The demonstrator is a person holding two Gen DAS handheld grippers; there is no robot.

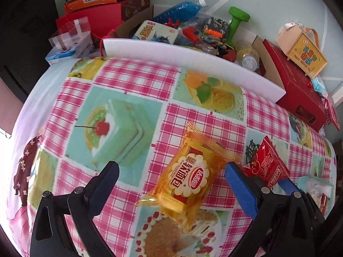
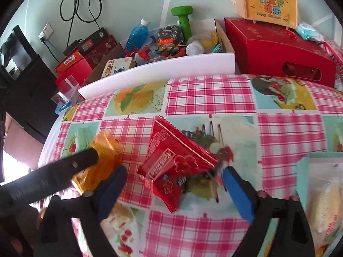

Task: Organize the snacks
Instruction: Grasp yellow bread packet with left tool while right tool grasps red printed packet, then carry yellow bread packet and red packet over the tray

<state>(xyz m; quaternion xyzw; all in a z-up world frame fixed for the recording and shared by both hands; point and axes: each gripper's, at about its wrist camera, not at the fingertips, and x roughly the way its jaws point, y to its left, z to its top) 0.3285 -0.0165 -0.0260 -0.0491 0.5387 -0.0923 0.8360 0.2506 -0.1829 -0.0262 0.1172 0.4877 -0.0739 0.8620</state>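
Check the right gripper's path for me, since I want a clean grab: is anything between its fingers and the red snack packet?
Nothing visible is. The red snack packet lies on the tablecloth between the open fingers of the right gripper. The yellow bread packet sits off to its left, outside the gap.

One orange-yellow plastic-wrapped bread packet (image 1: 188, 177) lies at the centre of the left wrist view. One red foil snack packet (image 2: 171, 162) lies at the centre of the right wrist view. One pale wrapped snack in a light tray (image 2: 328, 203) sits at the right edge there. Along the top of that view stand one green dumbbell (image 2: 184, 19), one blue-filled plastic bottle (image 2: 137, 34), one large red cardboard gift box (image 2: 278, 51) and one yellow-fronted carry box (image 2: 268, 4).
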